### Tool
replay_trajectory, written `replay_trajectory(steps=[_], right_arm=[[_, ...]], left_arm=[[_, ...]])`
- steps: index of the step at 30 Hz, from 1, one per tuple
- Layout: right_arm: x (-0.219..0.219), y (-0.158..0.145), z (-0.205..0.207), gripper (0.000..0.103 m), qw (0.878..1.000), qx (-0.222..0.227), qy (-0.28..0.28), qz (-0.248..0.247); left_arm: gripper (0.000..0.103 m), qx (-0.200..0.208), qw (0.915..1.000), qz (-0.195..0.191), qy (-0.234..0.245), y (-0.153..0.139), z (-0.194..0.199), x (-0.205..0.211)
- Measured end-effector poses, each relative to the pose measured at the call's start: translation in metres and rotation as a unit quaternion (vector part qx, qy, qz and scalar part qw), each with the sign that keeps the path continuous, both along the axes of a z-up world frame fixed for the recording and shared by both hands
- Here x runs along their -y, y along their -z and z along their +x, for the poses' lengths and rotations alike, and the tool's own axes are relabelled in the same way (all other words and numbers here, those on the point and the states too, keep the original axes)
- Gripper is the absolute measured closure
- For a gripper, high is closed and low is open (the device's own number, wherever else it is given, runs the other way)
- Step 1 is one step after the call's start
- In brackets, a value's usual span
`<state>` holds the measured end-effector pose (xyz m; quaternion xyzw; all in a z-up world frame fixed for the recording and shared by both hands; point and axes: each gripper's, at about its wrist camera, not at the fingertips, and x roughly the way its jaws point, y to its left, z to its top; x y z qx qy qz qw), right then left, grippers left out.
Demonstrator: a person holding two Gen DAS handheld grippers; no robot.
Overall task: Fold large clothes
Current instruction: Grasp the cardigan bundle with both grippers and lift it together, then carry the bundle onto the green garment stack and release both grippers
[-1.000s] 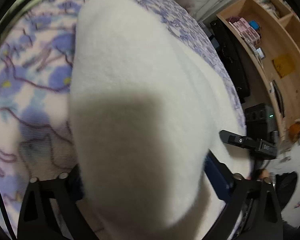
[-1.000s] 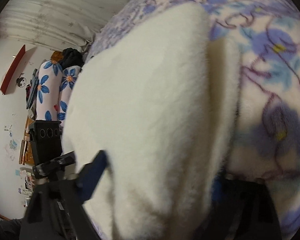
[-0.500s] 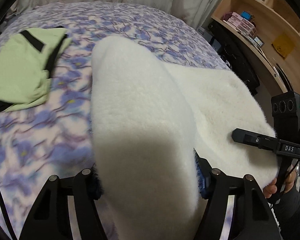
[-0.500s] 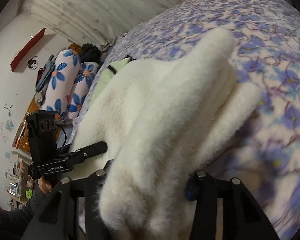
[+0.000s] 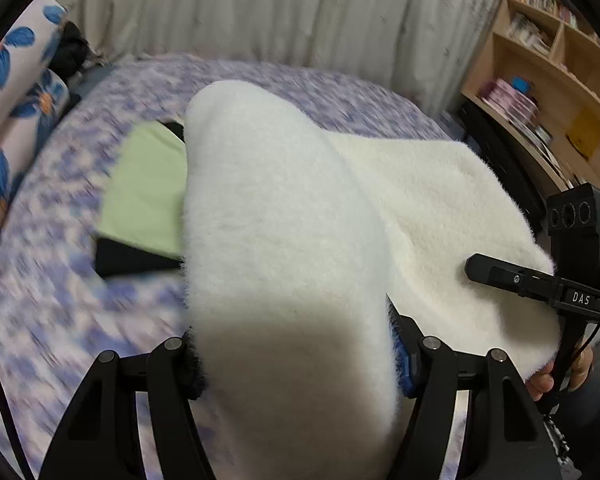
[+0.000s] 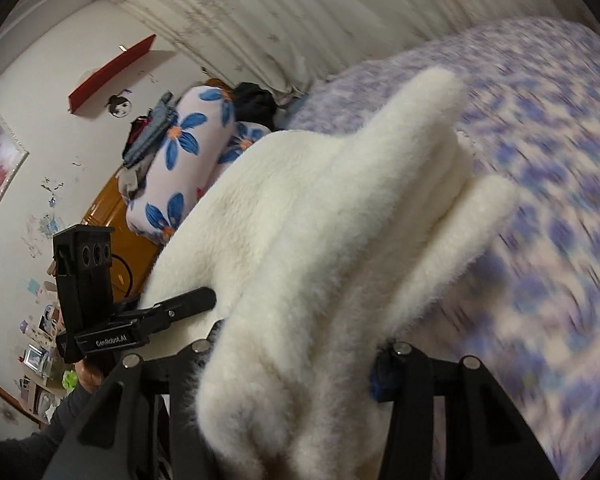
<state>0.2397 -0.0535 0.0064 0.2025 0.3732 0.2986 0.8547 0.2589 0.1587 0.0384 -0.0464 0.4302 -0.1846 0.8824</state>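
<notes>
A thick white fleece garment [image 5: 284, 216] hangs lifted above the bed, stretched between both grippers. My left gripper [image 5: 296, 360] is shut on one bunched end of it. The fabric hides the fingertips. My right gripper [image 6: 296, 364] is shut on the other end of the fleece [image 6: 320, 248], which drapes over its jaws. The right gripper also shows at the right of the left wrist view [image 5: 540, 284], and the left gripper at the left of the right wrist view [image 6: 148, 320].
The bed has a purple floral cover [image 5: 52, 312] [image 6: 560, 240]. A folded light green garment [image 5: 144, 188] with black trim lies on it. Blue-flowered pillows [image 6: 184, 160] lie at the head. A wooden bookshelf [image 5: 560, 92] stands to the right. Curtains [image 5: 260, 12] hang behind.
Both grippers have risen with the fleece and tilted up, so the curtains and walls now show. The fleece has come up off the bed cover.
</notes>
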Motion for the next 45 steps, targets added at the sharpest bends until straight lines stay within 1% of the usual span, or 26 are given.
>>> replay_trajectory(steps=[1,3,7,9,11,13,14,16,17,18,19,20,21,23,27,30,32,33,34,35,36,38,40,41,43,45], right_arm=[[-0.012,-0.005,0.015,0.057,1.000,0.008,-0.001,0.001],[-0.035,-0.011,0.052,0.057,1.000,0.022,-0.002,0.008],[-0.065,-0.004,0.117,0.057,0.999,0.035,0.007,0.019],[-0.078,0.009,0.153,0.057,0.999,0.039,0.013,0.017],[-0.087,0.024,0.182,0.057,0.999,0.035,0.016,0.018],[-0.094,0.051,0.215,0.057,0.999,0.022,0.018,0.022],[-0.098,0.066,0.231,0.057,1.000,0.015,0.017,0.018],[-0.106,0.103,0.257,0.056,1.000,-0.019,0.018,0.005],[-0.105,0.121,0.264,0.055,0.999,-0.032,0.028,0.002],[-0.102,0.134,0.266,0.053,0.999,-0.037,0.032,0.008],[-0.100,0.142,0.267,0.049,0.999,-0.040,0.031,0.014],[-0.097,0.148,0.266,0.042,0.998,-0.043,0.029,0.022],[-0.095,0.150,0.264,0.041,0.998,-0.043,0.026,0.022],[-0.094,0.145,0.259,0.036,0.999,-0.045,0.019,0.002],[-0.091,0.123,0.248,0.035,0.996,-0.065,0.021,-0.052],[-0.087,0.108,0.229,0.035,0.994,-0.053,0.035,-0.087],[-0.087,0.090,0.212,0.035,0.992,-0.015,0.047,-0.119],[-0.088,0.082,0.204,0.035,0.990,0.005,0.054,-0.131],[-0.090,0.076,0.199,0.035,0.988,0.018,0.057,-0.140],[-0.094,0.070,0.193,0.035,0.985,0.034,0.062,-0.154],[-0.099,0.065,0.189,0.035,0.983,0.046,0.065,-0.163],[-0.110,0.058,0.188,0.035,0.980,0.061,0.070,-0.175],[-0.121,0.056,0.188,0.036,0.978,0.075,0.069,-0.180],[-0.126,0.057,0.190,0.040,0.978,0.075,0.068,-0.181],[-0.132,0.065,0.196,0.048,0.978,0.067,0.067,-0.185],[-0.130,0.078,0.204,0.051,0.974,0.053,0.074,-0.209]], left_arm=[[0.037,0.005,1.0000,0.002,-0.002,-0.004,0.009,-0.010],[0.037,0.016,0.9998,0.005,-0.008,-0.011,0.045,-0.033],[0.037,0.033,0.9992,0.019,-0.006,-0.009,0.120,-0.076],[0.037,0.033,0.9992,0.023,-0.005,0.001,0.155,-0.090],[0.036,0.029,0.9992,0.027,-0.006,0.021,0.191,-0.104],[0.036,0.019,0.9994,0.028,-0.005,0.046,0.220,-0.115],[0.036,0.009,0.9995,0.031,-0.004,0.066,0.240,-0.123],[0.034,-0.017,0.9992,0.035,-0.008,0.102,0.258,-0.130],[0.028,-0.028,0.9990,0.032,-0.012,0.120,0.267,-0.136],[0.022,-0.029,0.9993,0.019,-0.015,0.131,0.271,-0.142],[0.006,-0.022,0.9994,0.006,-0.025,0.141,0.273,-0.151],[0.001,-0.016,0.9995,0.003,-0.029,0.146,0.273,-0.155],[0.001,-0.012,0.9996,-0.007,-0.025,0.150,0.271,-0.158],[0.001,-0.006,0.9995,-0.012,-0.029,0.151,0.268,-0.162],[0.002,0.003,0.9988,0.009,-0.048,0.140,0.254,-0.163],[0.009,0.018,0.9971,0.045,-0.060,0.124,0.239,-0.160],[0.027,0.030,0.9957,0.062,-0.063,0.113,0.229,-0.158],[0.032,0.039,0.9947,0.070,-0.066,0.104,0.223,-0.154],[0.043,0.043,0.9936,0.077,-0.071,0.098,0.220,-0.152],[0.054,0.047,0.9933,0.077,-0.073,0.091,0.216,-0.149],[0.060,0.052,0.9934,0.072,-0.072,0.085,0.213,-0.146],[0.076,0.057,0.9930,0.075,-0.072,0.079,0.210,-0.140],[0.082,0.063,0.9921,0.085,-0.067,0.077,0.212,-0.131],[0.084,0.062,0.9914,0.095,-0.065,0.079,0.213,-0.126],[0.087,0.055,0.9891,0.116,-0.072,0.086,0.216,-0.121],[0.087,0.047,0.9849,0.143,-0.085,0.094,0.218,-0.119]])
